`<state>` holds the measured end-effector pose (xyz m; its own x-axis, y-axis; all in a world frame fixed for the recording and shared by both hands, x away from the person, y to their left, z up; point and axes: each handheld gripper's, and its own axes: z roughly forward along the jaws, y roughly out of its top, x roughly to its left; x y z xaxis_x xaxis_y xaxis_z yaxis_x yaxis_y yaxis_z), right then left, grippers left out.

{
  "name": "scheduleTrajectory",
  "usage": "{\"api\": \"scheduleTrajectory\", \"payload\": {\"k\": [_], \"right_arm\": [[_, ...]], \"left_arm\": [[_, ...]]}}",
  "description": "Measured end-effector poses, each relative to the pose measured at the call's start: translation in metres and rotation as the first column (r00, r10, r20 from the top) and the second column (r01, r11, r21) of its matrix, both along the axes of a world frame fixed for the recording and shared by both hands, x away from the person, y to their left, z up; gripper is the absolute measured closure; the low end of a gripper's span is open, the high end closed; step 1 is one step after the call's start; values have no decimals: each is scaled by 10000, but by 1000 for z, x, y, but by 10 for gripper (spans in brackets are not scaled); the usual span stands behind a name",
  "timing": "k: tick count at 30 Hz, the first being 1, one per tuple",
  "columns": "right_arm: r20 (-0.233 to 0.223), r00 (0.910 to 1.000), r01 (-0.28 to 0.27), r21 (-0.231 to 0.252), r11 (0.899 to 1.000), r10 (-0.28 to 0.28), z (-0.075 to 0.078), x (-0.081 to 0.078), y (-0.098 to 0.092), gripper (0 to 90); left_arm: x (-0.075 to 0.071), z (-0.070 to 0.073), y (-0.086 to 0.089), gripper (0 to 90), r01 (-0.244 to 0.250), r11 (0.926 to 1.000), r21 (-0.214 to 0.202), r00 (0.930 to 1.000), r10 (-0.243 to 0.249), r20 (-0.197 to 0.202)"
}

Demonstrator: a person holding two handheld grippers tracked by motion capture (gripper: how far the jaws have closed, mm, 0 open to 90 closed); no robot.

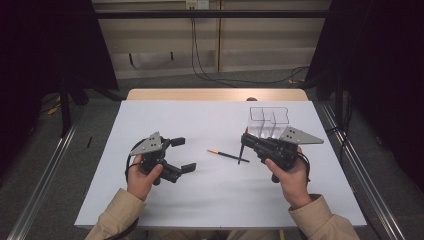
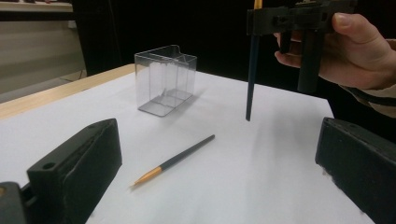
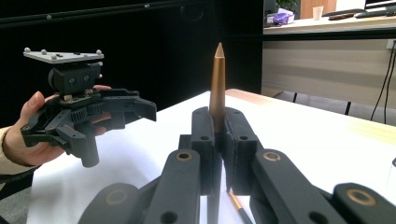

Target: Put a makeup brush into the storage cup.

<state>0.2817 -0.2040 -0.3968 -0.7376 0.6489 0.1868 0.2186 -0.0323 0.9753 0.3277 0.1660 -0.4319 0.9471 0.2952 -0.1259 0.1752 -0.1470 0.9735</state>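
Where the high view looks down on the white table [image 1: 165, 200], two pencil-like sticks can be counted: one dark stick with an orange end [image 1: 228, 155] lying flat near the middle, and a second dark stick [image 1: 241, 151] standing nearly upright, clamped in the right gripper [image 1: 246, 138], whose jaws are closed on it. One clear box [image 1: 269, 121] with inner dividers stands at the far right, just behind that gripper, and a grey plate partly covers its near side. The left gripper [image 1: 183, 154] sits at the near left with its jaws spread wide and nothing between them. Two hands in tan sleeves hold the grippers; cables run across the floor beyond the table. From the left gripper view, the lying stick [image 2: 173, 160] rests between the two parted jaws but farther off, the clear box [image 2: 166, 79] stands beyond it, and the held stick [image 2: 251, 74] hangs with its lower tip just above the table; its top is cut off by the frame edge. From the right gripper view, the held stick's gold pointed end [image 3: 217, 79] rises above the pressed-together jaws, a short piece of the lying stick [image 3: 239, 206] peeks out below, and the left gripper [image 3: 119, 112] is seen at the left, a hand behind it.
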Motion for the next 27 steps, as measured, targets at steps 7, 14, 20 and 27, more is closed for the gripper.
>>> {"api": "scheduleTrajectory", "payload": {"k": [7, 14, 20, 27], "right_arm": [[24, 10000, -17, -39, 10000, 17, 0, 0, 0, 848], [43, 10000, -21, -37, 10000, 21, 0, 0, 0, 848], [-7, 10000, -11, -82, 10000, 11, -2, 0, 0, 848], [15, 10000, -13, -75, 10000, 13, -1, 0, -2, 848]], "left_arm": [[-1, 1, 16, 1, -280, 9996, 97, 9995, 278, 150], [-2, 2, 25, 1, -350, 9992, 216, 9988, 343, 340], [-2, 2, 33, 1, -457, 9988, 195, 9984, 450, 339], [-4, 2, 43, 1, -610, 9980, 181, 9974, 603, 389]]}}
